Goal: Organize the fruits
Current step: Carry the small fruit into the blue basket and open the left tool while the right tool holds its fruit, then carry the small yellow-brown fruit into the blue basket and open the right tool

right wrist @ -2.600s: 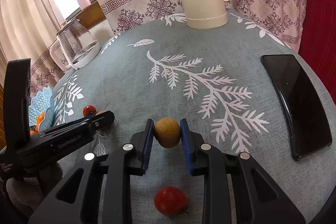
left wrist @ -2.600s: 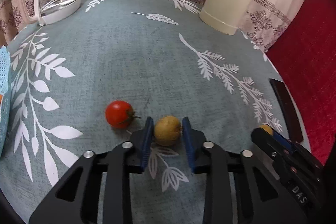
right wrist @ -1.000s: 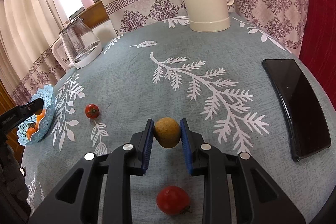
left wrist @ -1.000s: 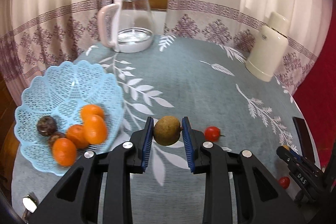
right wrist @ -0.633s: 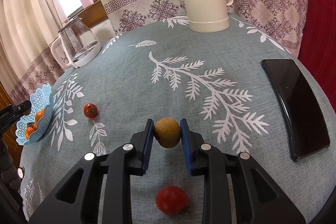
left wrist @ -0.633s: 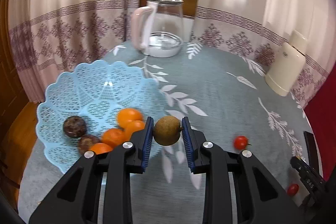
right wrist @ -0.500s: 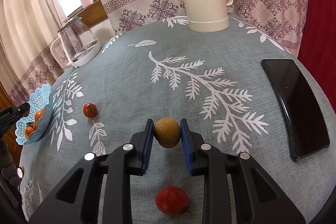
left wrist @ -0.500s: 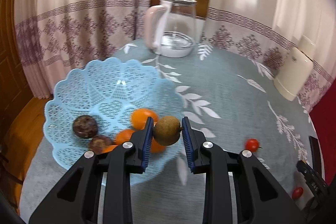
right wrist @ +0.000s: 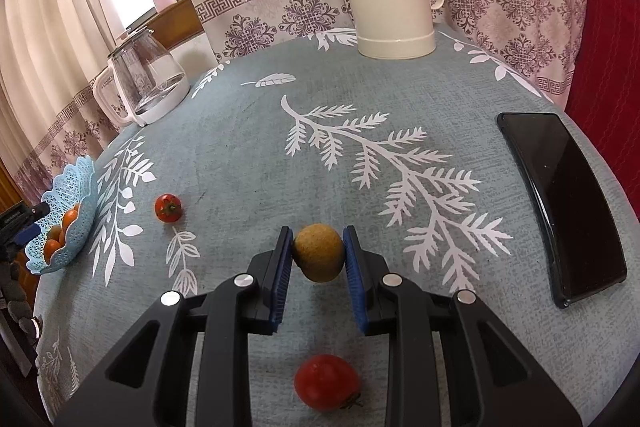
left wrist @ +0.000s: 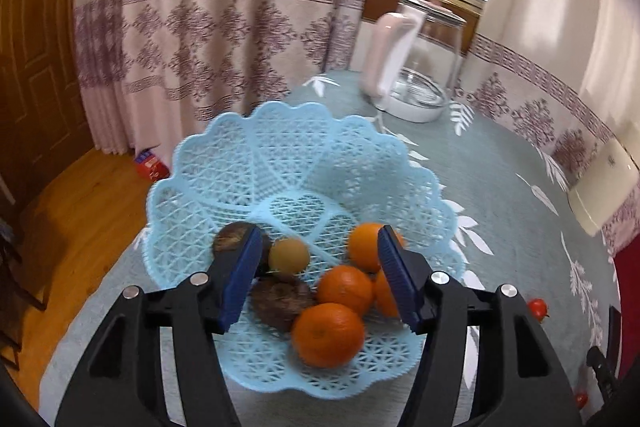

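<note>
Left gripper (left wrist: 318,273) over basket (left wrist: 280,163), jaws wide; brown fruit (left wrist: 289,255) loose between them, nearer the left jaw. Right gripper (right wrist: 316,259) above table (right wrist: 240,147), jaws clamped on second brown fruit (right wrist: 318,251).

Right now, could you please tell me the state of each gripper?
Left gripper: open, empty, above the blue basket.
Right gripper: shut on a brown round fruit.

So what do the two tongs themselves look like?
Both match: the left tongs and right tongs have glossy black plastic frames with triangular cut-outs, round silver rivets at the joints, and flat blue ribbed pads lining the fingers. No cables, sleeves or readable markings show.
</note>
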The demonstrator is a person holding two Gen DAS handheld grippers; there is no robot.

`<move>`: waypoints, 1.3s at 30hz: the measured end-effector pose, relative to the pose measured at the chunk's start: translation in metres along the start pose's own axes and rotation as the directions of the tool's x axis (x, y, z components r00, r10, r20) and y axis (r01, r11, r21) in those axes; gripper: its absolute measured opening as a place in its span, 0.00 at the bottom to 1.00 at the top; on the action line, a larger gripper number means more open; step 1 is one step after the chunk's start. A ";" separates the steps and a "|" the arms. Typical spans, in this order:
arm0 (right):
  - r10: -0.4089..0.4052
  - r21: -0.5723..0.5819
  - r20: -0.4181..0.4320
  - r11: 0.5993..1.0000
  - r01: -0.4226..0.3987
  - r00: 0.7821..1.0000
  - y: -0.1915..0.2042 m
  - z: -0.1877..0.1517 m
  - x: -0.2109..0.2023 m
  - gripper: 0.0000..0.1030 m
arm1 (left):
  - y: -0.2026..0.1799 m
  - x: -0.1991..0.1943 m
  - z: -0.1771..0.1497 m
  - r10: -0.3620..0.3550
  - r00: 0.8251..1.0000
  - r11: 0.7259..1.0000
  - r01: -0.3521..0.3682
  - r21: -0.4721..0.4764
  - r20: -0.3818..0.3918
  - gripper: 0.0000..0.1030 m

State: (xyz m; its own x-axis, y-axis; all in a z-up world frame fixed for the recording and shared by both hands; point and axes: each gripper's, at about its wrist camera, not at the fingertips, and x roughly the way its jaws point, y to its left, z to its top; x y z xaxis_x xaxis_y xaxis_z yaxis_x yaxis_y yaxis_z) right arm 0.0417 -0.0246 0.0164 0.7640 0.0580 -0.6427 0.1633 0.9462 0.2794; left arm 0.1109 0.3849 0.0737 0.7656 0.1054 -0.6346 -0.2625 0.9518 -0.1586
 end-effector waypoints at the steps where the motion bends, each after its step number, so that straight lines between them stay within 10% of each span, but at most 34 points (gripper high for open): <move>1: -0.002 -0.002 -0.001 1.000 0.002 1.000 0.000 0.000 0.000 0.25 | 0.003 -0.001 0.000 0.001 1.000 1.000 -0.001 -0.008 0.002 0.60; 17: 0.013 -0.063 0.012 0.998 -0.012 1.000 0.029 0.003 -0.009 0.25 | 0.037 -0.025 0.003 0.085 0.994 0.996 -0.082 -0.038 0.063 0.69; 39: 0.361 -0.317 -0.120 0.869 -0.381 0.925 0.225 -0.001 -0.009 0.25 | 0.066 -0.035 -0.002 0.083 0.993 0.995 -0.078 -0.064 0.081 0.76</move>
State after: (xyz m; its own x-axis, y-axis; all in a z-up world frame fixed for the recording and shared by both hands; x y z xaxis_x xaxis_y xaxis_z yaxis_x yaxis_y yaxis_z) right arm 0.0713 0.1883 0.0845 0.6906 0.4338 -0.5787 -0.3467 0.9008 0.2615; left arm 0.0655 0.4438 0.0840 0.7859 0.2072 -0.5826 -0.3586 0.9203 -0.1564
